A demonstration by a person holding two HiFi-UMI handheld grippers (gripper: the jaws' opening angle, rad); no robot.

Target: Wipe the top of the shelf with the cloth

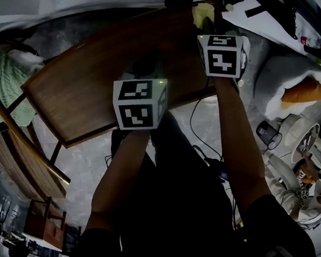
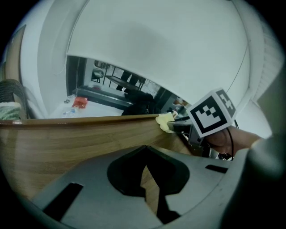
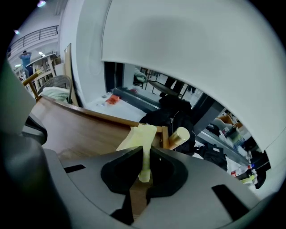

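The cloth, a pale yellow rag, sits at the far right corner of the shelf, its free end draped on the wood just beside a round-ended wooden peg at that corner. In the head view the cloth shows at the same far edge, with the broad brown top of the shelf stretching away to the left. The wood shows no dust line or wet streak, so how much has been wiped cannot be read. Judging by the cloth's place at one corner, most of the top probably remains to be covered.

The right gripper is clenched on the cloth, a narrow strip of it pinched between the jaws and the rest fanning out ahead onto the wood. The left gripper carries nothing: its jaws stand all but together, with only a sliver of shelf wood visible between them, low over the near part of the top
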